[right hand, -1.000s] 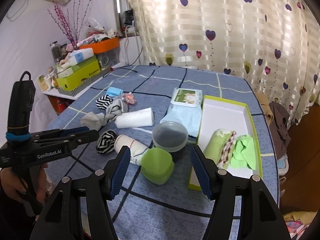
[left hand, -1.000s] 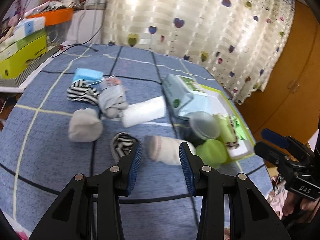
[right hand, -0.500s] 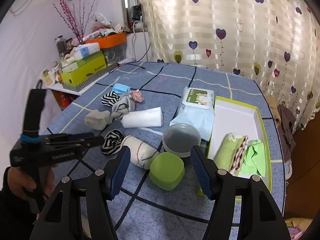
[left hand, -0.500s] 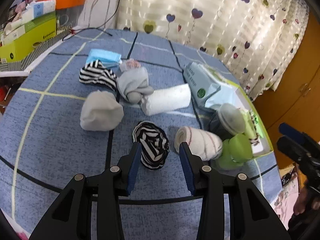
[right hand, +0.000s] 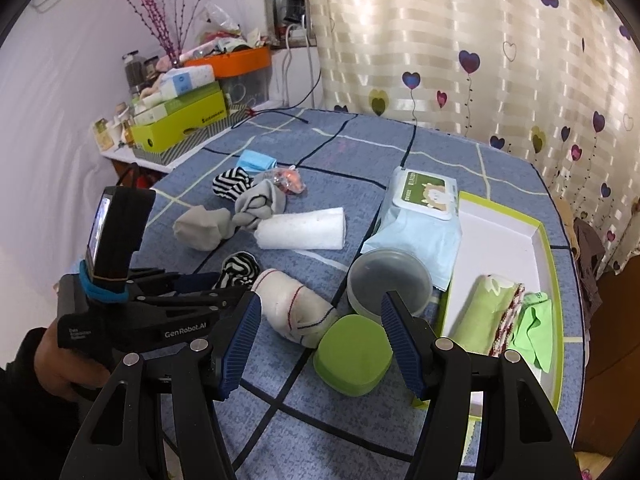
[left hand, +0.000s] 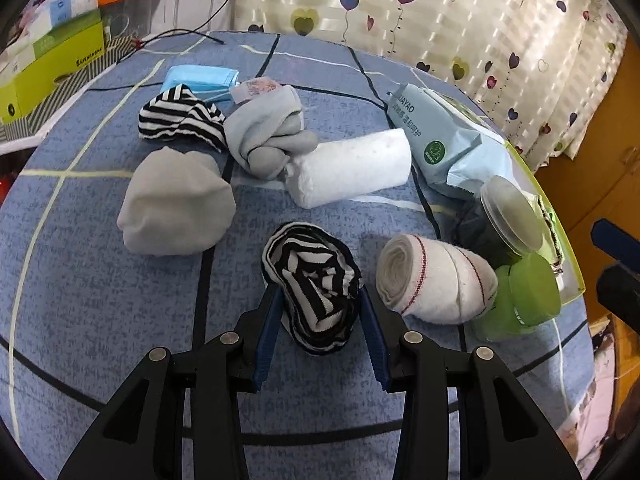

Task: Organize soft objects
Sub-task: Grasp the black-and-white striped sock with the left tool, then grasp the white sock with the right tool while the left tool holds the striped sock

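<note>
Striped sock ball (left hand: 316, 292) lies on the blue checked bedspread (left hand: 100, 300), between the left gripper's (left hand: 320, 332) blue pads; jaws part-open around it, grip not clearly pressing. To its right, a cream rolled sock (left hand: 434, 280), then a green lidded tub (right hand: 354, 354) under the right gripper (right hand: 320, 344), jaws wide, holding nothing. Far right, a green-rimmed tray (right hand: 548, 280) holds folded cloths (right hand: 486, 314).

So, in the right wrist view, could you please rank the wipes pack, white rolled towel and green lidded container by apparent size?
1. wipes pack
2. white rolled towel and green lidded container: these look alike, and the container is nearer the camera, so I won't rank them.
</note>
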{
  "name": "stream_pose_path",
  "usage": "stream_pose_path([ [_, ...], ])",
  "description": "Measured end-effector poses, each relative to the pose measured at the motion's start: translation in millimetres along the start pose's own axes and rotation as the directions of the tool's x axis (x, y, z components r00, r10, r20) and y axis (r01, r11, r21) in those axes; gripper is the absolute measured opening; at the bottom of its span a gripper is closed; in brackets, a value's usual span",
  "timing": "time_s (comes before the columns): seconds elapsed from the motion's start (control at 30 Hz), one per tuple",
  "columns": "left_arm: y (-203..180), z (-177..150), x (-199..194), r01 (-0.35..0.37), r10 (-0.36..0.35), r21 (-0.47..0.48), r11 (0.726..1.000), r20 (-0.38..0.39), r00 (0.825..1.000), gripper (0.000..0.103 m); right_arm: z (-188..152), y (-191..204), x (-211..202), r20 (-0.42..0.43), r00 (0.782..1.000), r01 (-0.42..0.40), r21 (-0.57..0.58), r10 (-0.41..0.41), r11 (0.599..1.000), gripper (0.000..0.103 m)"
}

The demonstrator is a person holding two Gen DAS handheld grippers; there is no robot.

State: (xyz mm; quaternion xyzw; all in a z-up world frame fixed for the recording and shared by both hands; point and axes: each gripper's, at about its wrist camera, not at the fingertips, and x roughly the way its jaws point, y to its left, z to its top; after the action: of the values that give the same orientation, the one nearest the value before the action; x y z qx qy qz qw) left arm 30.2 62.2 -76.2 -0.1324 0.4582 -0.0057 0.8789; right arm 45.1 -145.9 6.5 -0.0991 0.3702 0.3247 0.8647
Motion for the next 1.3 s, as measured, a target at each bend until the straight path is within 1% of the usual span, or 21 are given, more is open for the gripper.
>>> stream_pose_path([
  [0.07, 0.4, -0.2, 0.2, -0.001, 0.000, 0.008, 1.000, 0.003, 1.000, 0.028, 1.2, 0.3, 3.0, -0.004, 1.000, 0.000, -0.003, 0.000, 1.000, 0.062],
  [0.13, 4.7, 0.4, -0.4, 0.015, -0.015, -0.006, 1.000, 0.002, 1.000, 0.021, 2.5, 0.6, 5.8, -0.008, 1.000, -0.002, -0.004, 0.002, 1.000, 0.062],
  [0.17, 7.7, 0.6, -2.0, 0.023, -0.023, -0.013, 1.000, 0.004, 1.000, 0.020, 3.4, 1.1, 7.8, -0.012, 1.000, -0.003, -0.007, 0.003, 1.000, 0.062],
  [0.33, 19.0, -0.3, -14.4, 0.038, -0.037, -0.037, 0.999, 0.019, 0.999, 0.019, 8.3, 9.3, 17.0, -0.033, 0.999, -0.015, -0.044, 0.014, 0.999, 0.062],
  [0.53, 35.0, -2.0, -48.7, 0.060, -0.054, -0.062, 0.996, 0.092, 0.994, 0.019, 18.5, 23.6, 31.8, -0.049, 0.998, -0.049, -0.068, 0.046, 0.996, 0.063],
  [0.67, 51.5, -2.2, -66.9, 0.050, -0.037, -0.095, 0.994, 0.139, 0.990, 0.020, 27.6, 35.1, 46.5, -0.059, 0.995, -0.080, -0.064, 0.076, 0.995, 0.062],
  [0.8, 76.2, -2.9, -79.5, 0.029, -0.003, -0.144, 0.989, 0.178, 0.984, 0.019, 38.9, 52.2, 63.4, -0.072, 0.992, -0.113, -0.076, 0.108, 0.991, 0.062],
  [1.0, 106.4, -4.3, -86.2, 0.024, 0.016, -0.199, 0.980, 0.198, 0.980, 0.020, 54.0, 87.9, 93.3, -0.108, 0.980, -0.179, -0.133, 0.165, 0.975, 0.063],
  [1.07, 114.6, -6.1, -88.3, 0.034, 0.010, -0.209, 0.977, 0.202, 0.979, 0.020, 57.8, 97.0, 102.8, -0.122, 0.975, -0.200, -0.137, 0.184, 0.970, 0.063],
  [1.17, 127.0, -10.3, -93.9, 0.032, 0.018, -0.230, 0.973, 0.212, 0.977, 0.020, 66.4, 113.2, 119.5, -0.137, 0.966, -0.238, -0.139, 0.219, 0.961, 0.063],
  [1.3, 147.0, -13.1, -98.2, 0.009, 0.055, -0.276, 0.961, 0.223, 0.973, 0.019, 78.0, 129.4, 140.8, -0.147, 0.959, -0.262, -0.139, 0.242, 0.955, 0.063],
])
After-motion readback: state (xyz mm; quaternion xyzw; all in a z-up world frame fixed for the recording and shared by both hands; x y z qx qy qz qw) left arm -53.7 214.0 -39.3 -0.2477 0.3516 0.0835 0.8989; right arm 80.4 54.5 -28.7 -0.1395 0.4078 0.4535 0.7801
